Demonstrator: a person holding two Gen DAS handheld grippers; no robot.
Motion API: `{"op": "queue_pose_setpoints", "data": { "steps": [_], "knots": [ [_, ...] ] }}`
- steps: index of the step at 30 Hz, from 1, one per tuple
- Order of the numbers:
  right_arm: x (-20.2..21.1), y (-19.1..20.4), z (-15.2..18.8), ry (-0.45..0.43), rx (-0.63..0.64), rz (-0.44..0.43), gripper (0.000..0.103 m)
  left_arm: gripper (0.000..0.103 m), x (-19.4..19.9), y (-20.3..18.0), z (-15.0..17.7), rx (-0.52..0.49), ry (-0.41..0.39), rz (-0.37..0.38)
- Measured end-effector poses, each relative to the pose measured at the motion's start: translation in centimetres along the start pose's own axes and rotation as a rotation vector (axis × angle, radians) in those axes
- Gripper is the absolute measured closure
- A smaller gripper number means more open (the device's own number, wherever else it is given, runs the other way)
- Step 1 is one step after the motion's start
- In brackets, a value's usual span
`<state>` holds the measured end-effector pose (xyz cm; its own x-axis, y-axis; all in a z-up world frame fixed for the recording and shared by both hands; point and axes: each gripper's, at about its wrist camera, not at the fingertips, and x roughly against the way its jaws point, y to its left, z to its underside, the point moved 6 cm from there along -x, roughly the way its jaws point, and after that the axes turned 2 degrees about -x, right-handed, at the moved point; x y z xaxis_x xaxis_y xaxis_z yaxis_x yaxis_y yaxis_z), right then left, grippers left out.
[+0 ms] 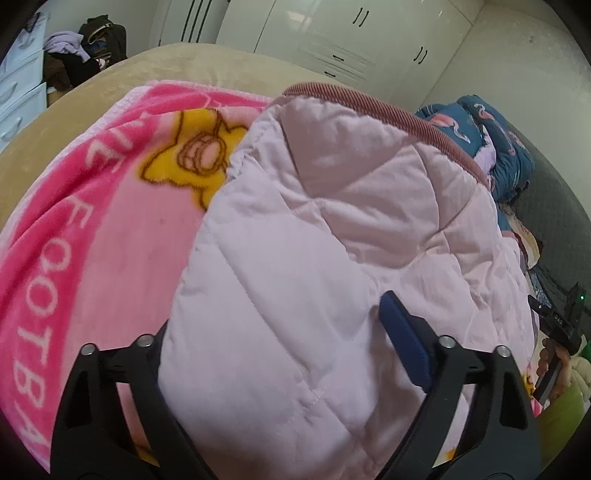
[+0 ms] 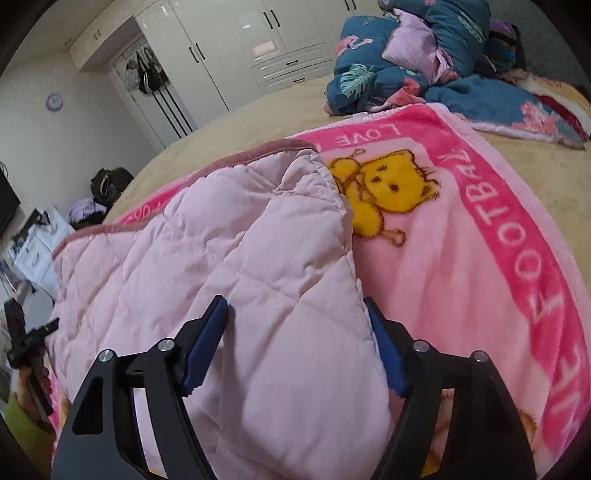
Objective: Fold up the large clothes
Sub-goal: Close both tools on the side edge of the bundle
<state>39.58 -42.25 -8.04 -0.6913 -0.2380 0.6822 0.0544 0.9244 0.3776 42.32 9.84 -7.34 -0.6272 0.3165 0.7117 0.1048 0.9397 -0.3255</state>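
Note:
A pale pink quilted jacket (image 1: 332, 229) with a dusty-rose ribbed hem lies on a pink blanket with a yellow bear print (image 1: 92, 206), spread on a beige bed. My left gripper (image 1: 280, 325) is open, its fingers straddling a fold of the jacket; the left finger is hidden under the cloth. In the right wrist view the jacket (image 2: 207, 258) lies to the left of the bear blanket (image 2: 461, 240). My right gripper (image 2: 295, 328) is open with the jacket's near edge between its blue pads (image 2: 207, 343).
A heap of blue flamingo-print bedding (image 2: 406, 62) lies at the bed's far side. White wardrobes (image 1: 332, 33) line the wall. A pile of dark clothes (image 1: 85, 48) sits by a white dresser. The other gripper shows at each view's edge (image 1: 557, 332).

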Motion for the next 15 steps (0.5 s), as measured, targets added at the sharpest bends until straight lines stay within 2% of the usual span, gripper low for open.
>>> {"op": "queue_pose_setpoints", "data": {
  "steps": [2, 4, 7, 10, 15],
  "knots": [
    [-0.2, -0.3, -0.2, 0.006, -0.028, -0.014, 0.04, 0.043, 0.1, 0.1, -0.2, -0.001, -0.01, -0.011],
    [-0.3, -0.4, -0.4, 0.01, -0.031, -0.026, 0.056, 0.063, 0.3, 0.1, -0.2, 0.007, -0.019, -0.001],
    [0.2, 0.0, -0.1, -0.001, -0.011, -0.027, 0.073, 0.082, 1.1, -0.3, -0.3, -0.017, -0.037, -0.015],
    [1.1, 0.3, 0.4, -0.032, 0.001, -0.016, 0.079, 0.087, 2.1, -0.8, -0.1, -0.054, -0.071, -0.033],
    [3.2, 1.1, 0.6, -0.098, 0.048, 0.022, 0.083, 0.09, 4.2, -1.6, 0.0, -0.106, -0.145, -0.05]
  ]
}}
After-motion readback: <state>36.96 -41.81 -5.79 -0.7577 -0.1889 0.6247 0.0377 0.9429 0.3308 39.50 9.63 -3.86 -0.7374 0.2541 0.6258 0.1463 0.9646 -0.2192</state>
